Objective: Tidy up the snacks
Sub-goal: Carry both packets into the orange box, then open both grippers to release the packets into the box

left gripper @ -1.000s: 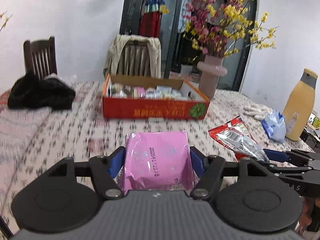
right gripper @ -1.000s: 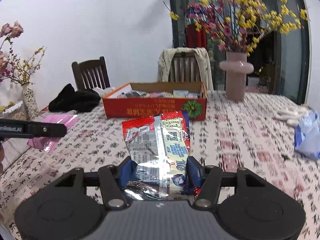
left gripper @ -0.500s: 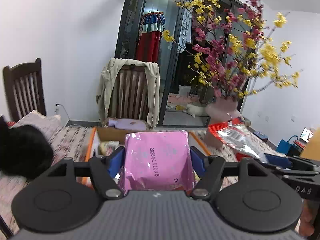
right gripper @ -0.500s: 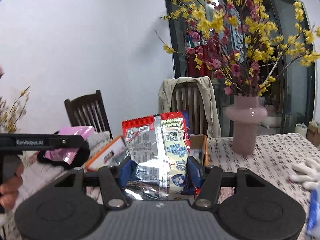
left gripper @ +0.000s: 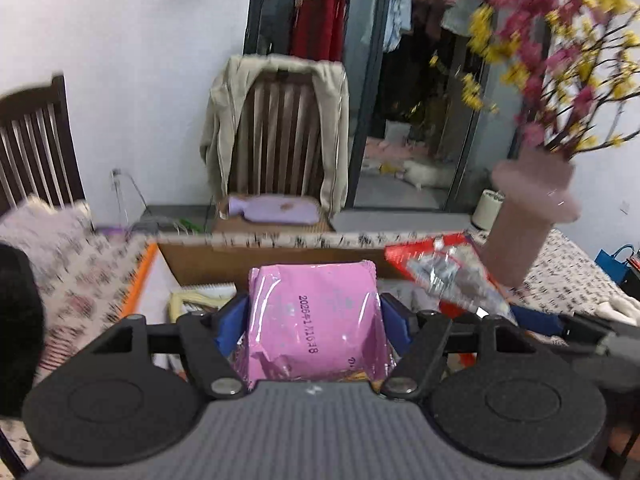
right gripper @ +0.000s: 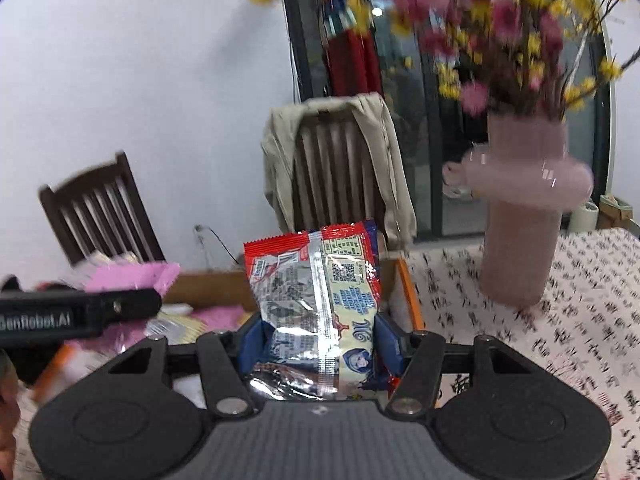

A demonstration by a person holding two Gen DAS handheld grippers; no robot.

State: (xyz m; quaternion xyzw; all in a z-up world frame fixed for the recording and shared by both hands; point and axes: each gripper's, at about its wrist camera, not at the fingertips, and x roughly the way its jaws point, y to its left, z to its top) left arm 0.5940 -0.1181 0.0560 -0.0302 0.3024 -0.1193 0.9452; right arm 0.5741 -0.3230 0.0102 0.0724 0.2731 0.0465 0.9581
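My left gripper is shut on a pink snack packet, held above the open cardboard snack box with orange sides. My right gripper is shut on a red and silver snack bag, held upright over the right end of the same box. That red bag and the right gripper's arm show at the right of the left wrist view. The left gripper's arm and the pink packet show at the left of the right wrist view. Several snacks lie in the box, partly hidden.
A pink vase of yellow and pink blossom stands on the patterned tablecloth just right of the box. A chair draped with a beige jacket stands behind the table, a dark wooden chair to the left. A black garment lies at far left.
Both grippers have travelled forward across the table with their packets, from well short of the box to over it. The box, vase and chairs now loom much closer.
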